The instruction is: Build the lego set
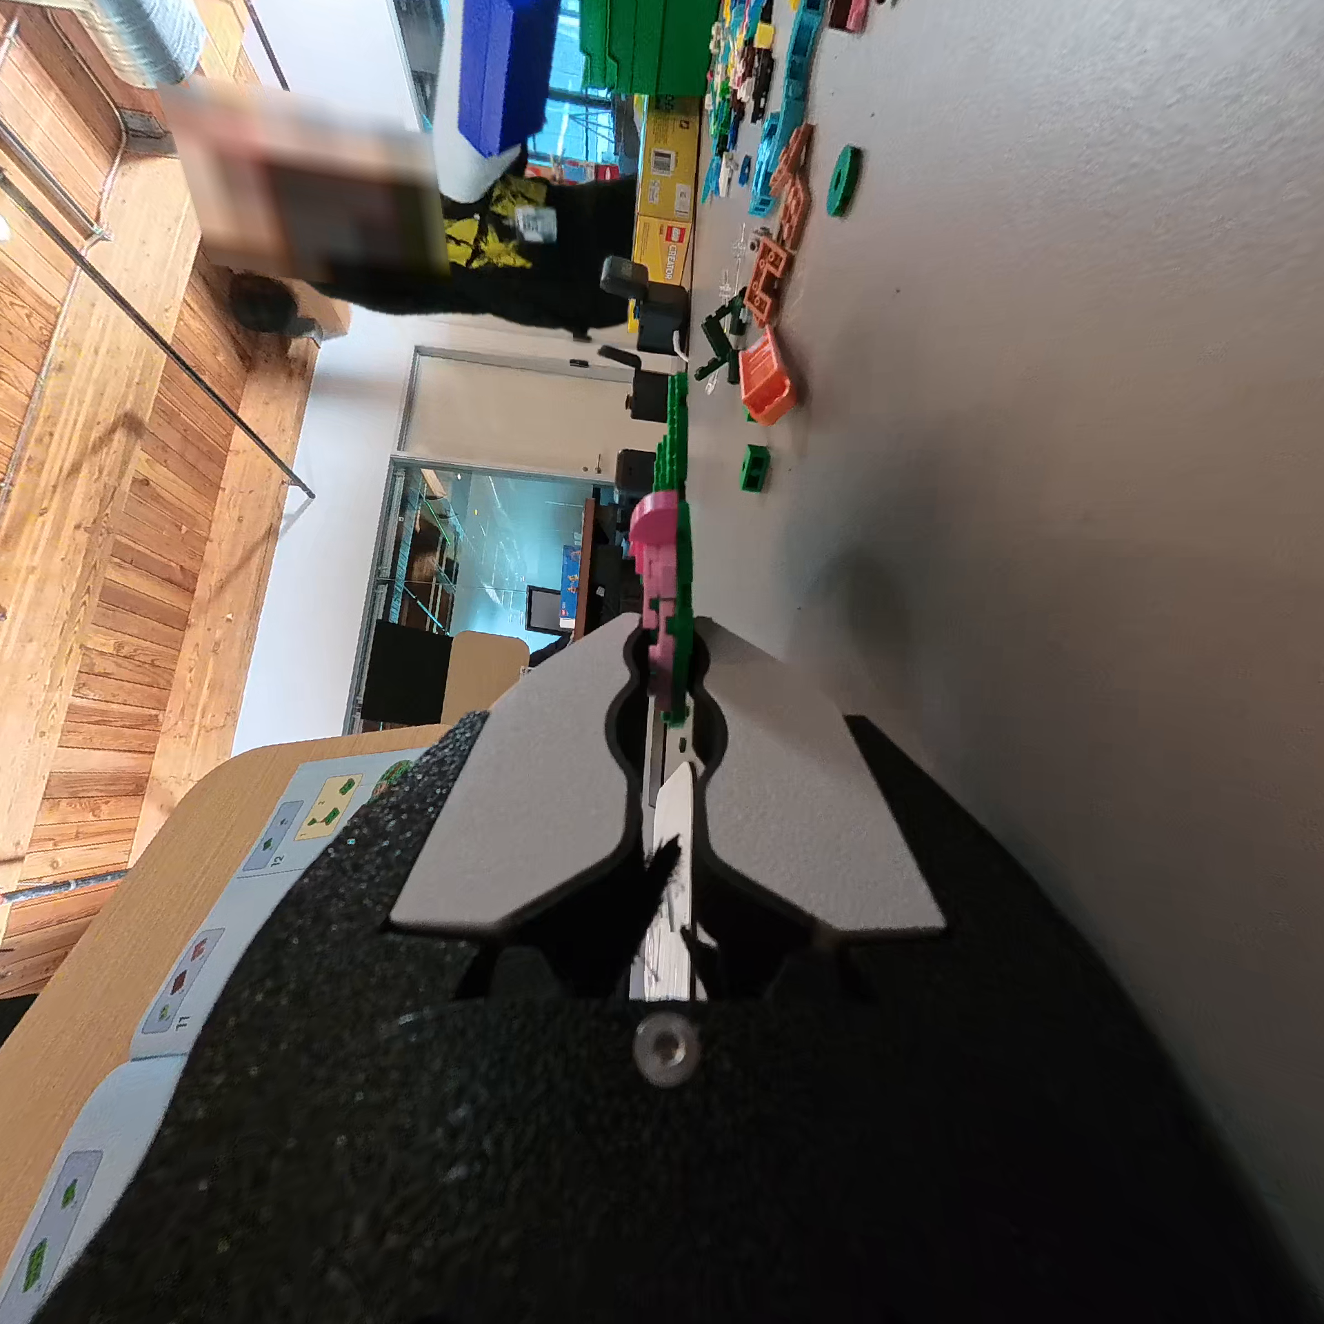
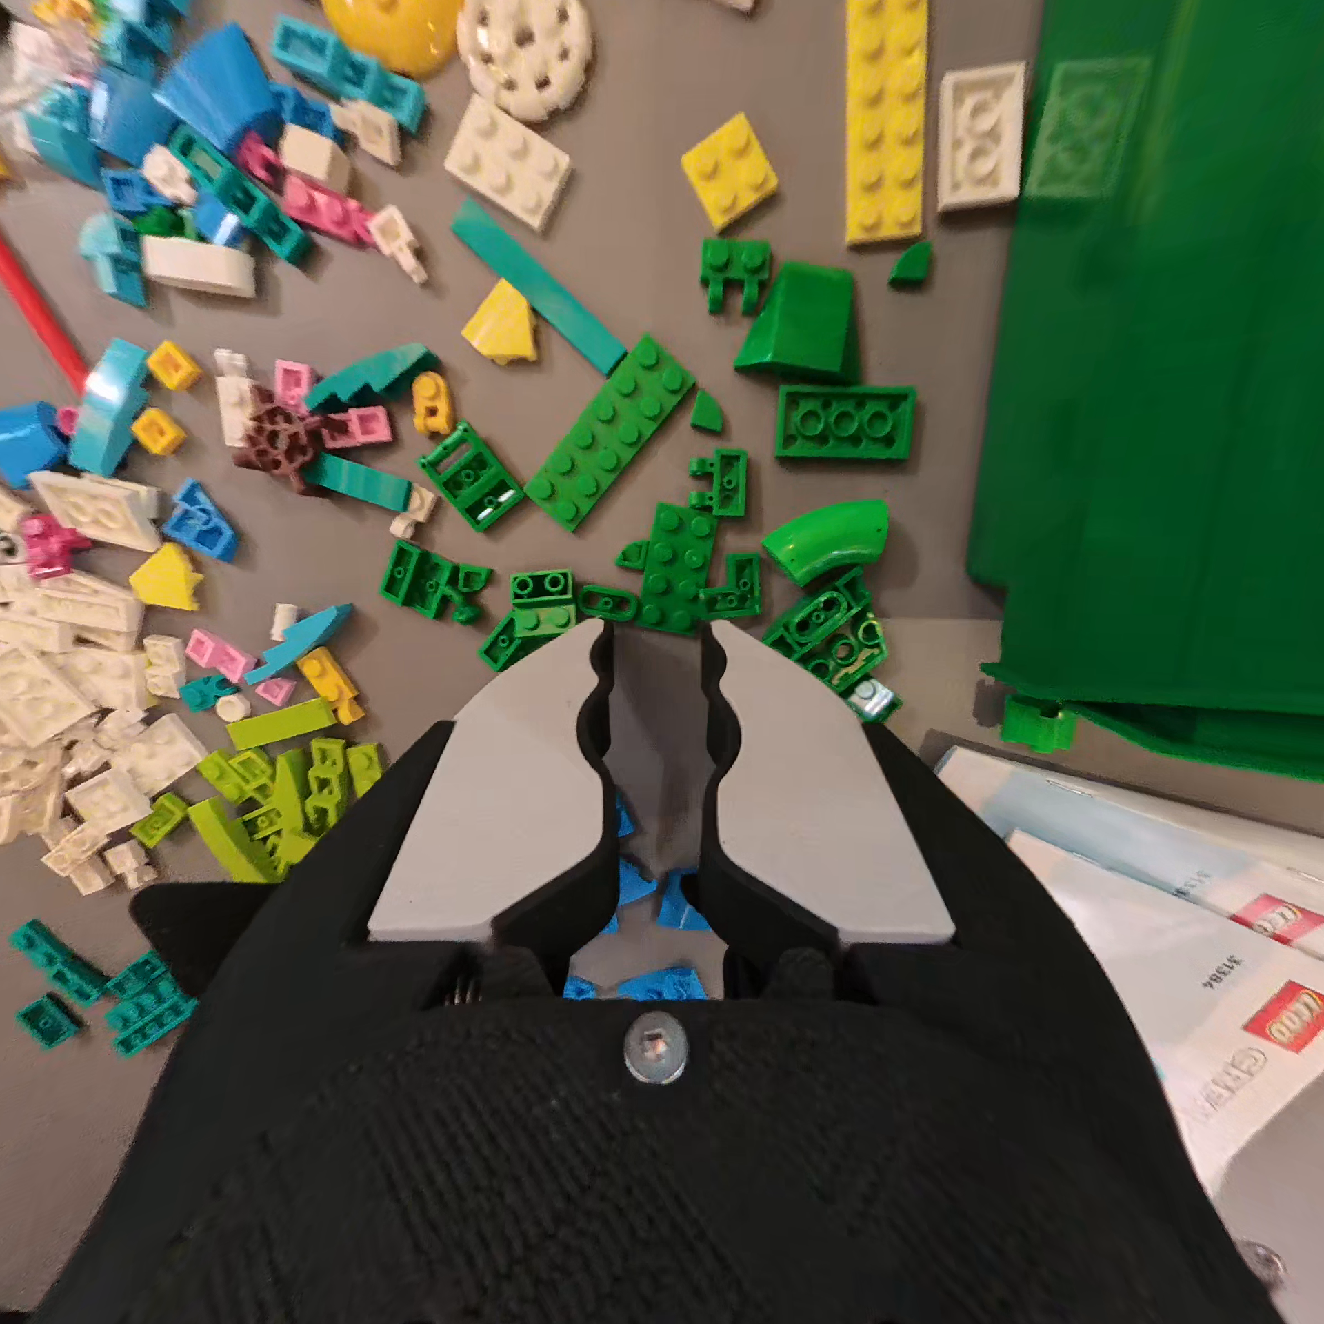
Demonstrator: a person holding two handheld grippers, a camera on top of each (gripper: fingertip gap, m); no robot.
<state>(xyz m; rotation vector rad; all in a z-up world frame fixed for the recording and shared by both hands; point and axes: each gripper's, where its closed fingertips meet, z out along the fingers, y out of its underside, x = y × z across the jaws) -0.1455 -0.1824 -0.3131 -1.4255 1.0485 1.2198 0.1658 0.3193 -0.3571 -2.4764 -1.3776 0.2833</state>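
Observation:
My left gripper [image 1: 670,630] is shut on a green and pink lego assembly [image 1: 670,573], a green plate edge-on with pink pieces on its side, held above the grey table [image 1: 1075,430]; this view is rolled sideways. My right gripper [image 2: 655,627] is open and empty, its fingertips [image 2: 731,645] just above a cluster of small green pieces [image 2: 677,566] on the table. A long green plate [image 2: 609,430], a curved green piece [image 2: 824,537] and a green slope [image 2: 802,322] lie just beyond.
Loose bricks in white, blue, teal, yellow, pink and lime spread left of the right gripper [image 2: 143,501]. A large green baseplate [image 2: 1161,358] lies at the right, instruction booklets [image 2: 1182,931] at lower right. Orange and brown pieces [image 1: 770,372] and a yellow box [image 1: 666,200] lie farther off. One gripper's finger ends stand about 60 cm off the other's. My right gripper's tips are some 7 cm from the green slope [image 2: 802,322].

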